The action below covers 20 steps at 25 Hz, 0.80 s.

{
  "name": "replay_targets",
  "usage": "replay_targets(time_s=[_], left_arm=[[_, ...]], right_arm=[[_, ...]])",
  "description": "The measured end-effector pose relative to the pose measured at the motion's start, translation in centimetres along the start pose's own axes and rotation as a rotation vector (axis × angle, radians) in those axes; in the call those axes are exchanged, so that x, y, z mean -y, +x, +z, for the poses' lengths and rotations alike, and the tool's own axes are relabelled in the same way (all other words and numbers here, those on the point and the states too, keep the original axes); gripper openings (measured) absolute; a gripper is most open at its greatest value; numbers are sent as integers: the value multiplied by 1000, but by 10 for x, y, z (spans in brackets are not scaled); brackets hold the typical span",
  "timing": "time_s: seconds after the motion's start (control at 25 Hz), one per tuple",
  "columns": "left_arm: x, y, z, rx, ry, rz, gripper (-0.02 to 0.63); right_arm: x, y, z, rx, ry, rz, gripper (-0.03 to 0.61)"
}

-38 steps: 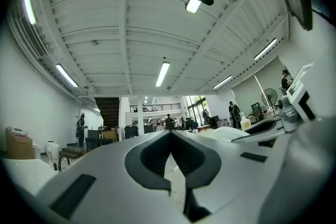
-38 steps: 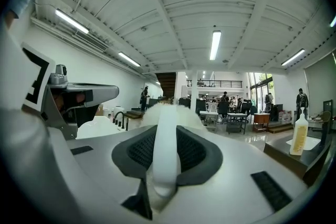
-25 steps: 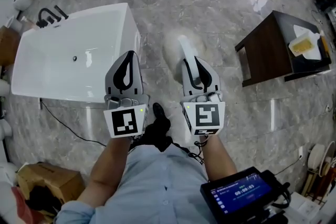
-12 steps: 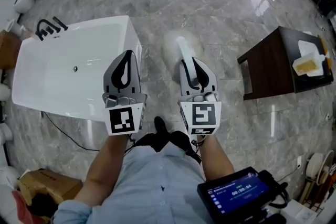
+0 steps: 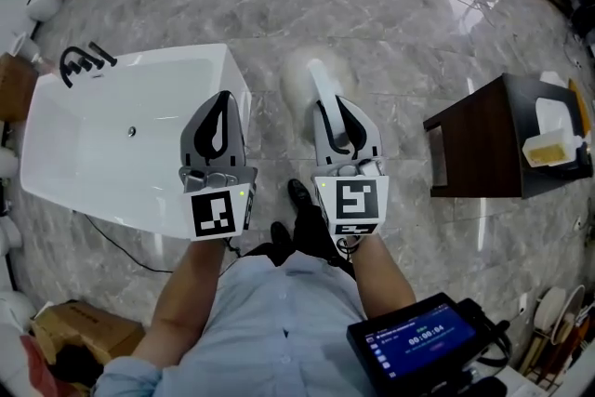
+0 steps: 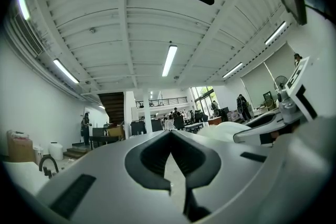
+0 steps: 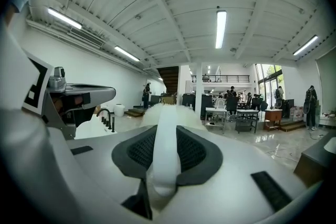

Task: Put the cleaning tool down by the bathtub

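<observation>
The cleaning tool (image 5: 323, 90) is a white handle with a fluffy white head, sticking out ahead of my right gripper (image 5: 338, 107). That gripper is shut on the handle (image 7: 166, 150), and the fluffy head (image 7: 169, 112) shows beyond the jaws in the right gripper view. My left gripper (image 5: 223, 99) is shut with nothing in it, its tips (image 6: 169, 135) touching. It hangs over the right end of the white bathtub (image 5: 102, 139). A black faucet (image 5: 82, 60) stands at the tub's far left corner. The tool is above the marble floor, just right of the tub.
A dark wooden table (image 5: 483, 144) with a yellow container (image 5: 547, 144) stands to the right. A black cable (image 5: 121, 235) runs along the floor under the tub's near side. A cardboard box (image 5: 79, 323) lies at the lower left, and a screen device (image 5: 423, 347) hangs at my waist.
The tub and the table have slid down the head view as the person walked forward. Both grippers travelled along, the right one still holding the tool.
</observation>
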State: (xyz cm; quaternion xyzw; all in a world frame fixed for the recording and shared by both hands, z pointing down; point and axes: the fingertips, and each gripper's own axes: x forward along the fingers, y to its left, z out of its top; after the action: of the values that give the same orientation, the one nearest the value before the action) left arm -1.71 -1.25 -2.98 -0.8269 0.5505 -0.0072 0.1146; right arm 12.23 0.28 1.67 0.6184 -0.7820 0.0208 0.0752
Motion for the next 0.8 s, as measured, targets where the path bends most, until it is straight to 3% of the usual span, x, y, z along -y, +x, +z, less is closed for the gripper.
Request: replay_targets(time_s=[0.32, 0.8], left_arm=[[-6, 76, -34, -26, -31, 10, 15], [-31, 127, -146, -159, 2, 46, 14]], right_arm=[[21, 86, -19, -55, 3, 62, 104], [32, 168, -120, -220, -10, 103, 104]])
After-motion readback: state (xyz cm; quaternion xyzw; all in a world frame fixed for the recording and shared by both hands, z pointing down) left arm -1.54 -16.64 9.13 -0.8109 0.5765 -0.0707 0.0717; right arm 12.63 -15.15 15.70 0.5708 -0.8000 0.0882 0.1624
